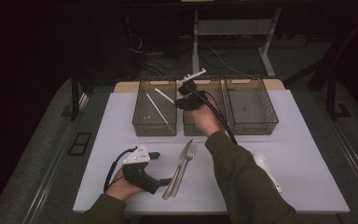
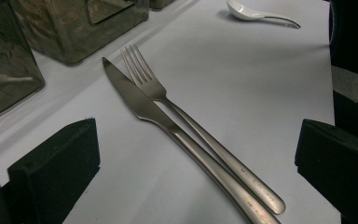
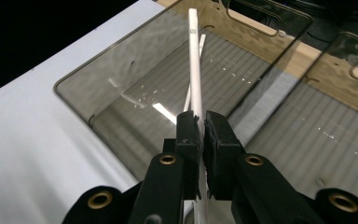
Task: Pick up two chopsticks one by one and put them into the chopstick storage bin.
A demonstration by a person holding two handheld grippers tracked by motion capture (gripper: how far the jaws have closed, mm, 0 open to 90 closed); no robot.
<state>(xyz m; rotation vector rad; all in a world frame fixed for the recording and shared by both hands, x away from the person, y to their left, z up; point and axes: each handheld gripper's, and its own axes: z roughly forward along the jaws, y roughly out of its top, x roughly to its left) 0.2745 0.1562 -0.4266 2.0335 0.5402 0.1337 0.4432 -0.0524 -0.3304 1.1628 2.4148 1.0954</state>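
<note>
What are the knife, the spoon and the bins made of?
The knife looks like brushed steel: grey, with a dull metallic sheen. The spoon seems glossy white ceramic or plastic; the look leaves that open. The bins appear to be smoky clear plastic, since the floor shows through the walls.

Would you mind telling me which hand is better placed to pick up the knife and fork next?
The left. Its gripper rests open beside the knife and fork, jaws pointing at them. The right gripper is shut on a white stick over the left bin.

Lab-like recording room, dark surroundings, white-topped table (image 1: 284, 140), cables (image 1: 168, 56) on the floor, desk frame legs (image 1: 268, 51) behind
</note>
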